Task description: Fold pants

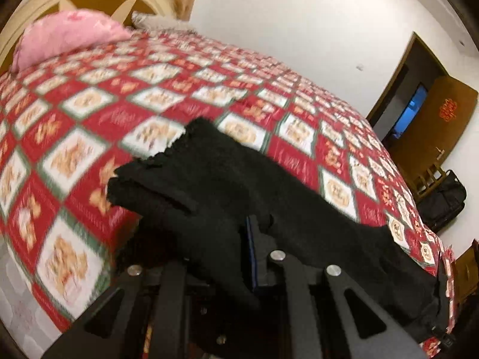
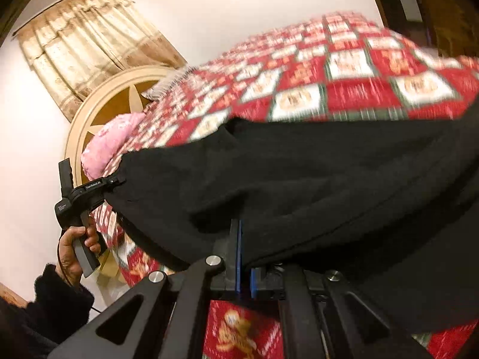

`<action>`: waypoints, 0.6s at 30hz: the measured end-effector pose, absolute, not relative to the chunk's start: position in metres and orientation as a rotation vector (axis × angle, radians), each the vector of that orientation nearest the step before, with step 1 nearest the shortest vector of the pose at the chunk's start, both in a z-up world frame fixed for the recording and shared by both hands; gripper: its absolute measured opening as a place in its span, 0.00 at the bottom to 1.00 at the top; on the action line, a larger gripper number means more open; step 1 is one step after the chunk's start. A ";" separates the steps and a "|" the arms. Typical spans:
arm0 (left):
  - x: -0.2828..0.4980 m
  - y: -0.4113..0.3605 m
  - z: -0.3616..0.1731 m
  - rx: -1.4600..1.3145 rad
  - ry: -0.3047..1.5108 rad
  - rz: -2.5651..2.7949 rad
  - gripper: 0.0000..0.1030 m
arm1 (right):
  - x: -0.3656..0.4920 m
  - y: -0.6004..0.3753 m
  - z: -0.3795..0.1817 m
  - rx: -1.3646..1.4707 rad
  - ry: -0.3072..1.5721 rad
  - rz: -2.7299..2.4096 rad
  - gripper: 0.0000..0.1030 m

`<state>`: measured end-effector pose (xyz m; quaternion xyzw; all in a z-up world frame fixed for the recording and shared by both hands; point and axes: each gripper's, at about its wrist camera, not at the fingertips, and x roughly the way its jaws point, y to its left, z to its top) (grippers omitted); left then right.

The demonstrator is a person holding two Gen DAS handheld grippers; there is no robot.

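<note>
2 close wrist views, shared bed (image 1: 167, 95)

White walls (image 1: 299, 15) glowing under warm light; bed with red checked quilt (image 1: 179, 89) filling the room, pink pillow (image 1: 66, 39) leaning against cream headboard (image 2: 89, 113), beige curtain (image 2: 83, 39) hanging, brown door (image 1: 434, 125) standing open

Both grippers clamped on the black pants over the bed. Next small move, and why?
Probably lower both together until the pants lie flat on the bedspread. The left gripper and right gripper each pinch an edge, and the cloth sags between them.
</note>
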<state>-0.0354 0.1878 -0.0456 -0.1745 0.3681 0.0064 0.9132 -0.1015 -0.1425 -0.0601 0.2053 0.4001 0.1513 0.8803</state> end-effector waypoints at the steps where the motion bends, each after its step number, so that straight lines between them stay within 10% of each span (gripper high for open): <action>1: -0.036 0.188 -0.046 -0.344 0.755 0.017 0.16 | -0.100 -0.141 -0.060 0.415 0.835 0.315 0.04; 8: -0.061 0.199 -0.073 -0.283 0.836 0.044 0.31 | -0.104 -0.149 -0.090 0.490 0.949 0.319 0.06; 12: -0.079 0.211 -0.060 -0.212 0.846 0.172 0.72 | -0.115 -0.156 -0.085 0.523 0.965 0.307 0.28; 15: -0.095 0.228 -0.045 -0.218 0.804 0.267 0.73 | -0.130 -0.169 -0.074 0.549 0.933 0.259 0.58; 18: -0.098 0.227 -0.028 -0.250 0.737 0.267 0.73 | -0.145 -0.190 -0.054 0.625 0.850 0.255 0.60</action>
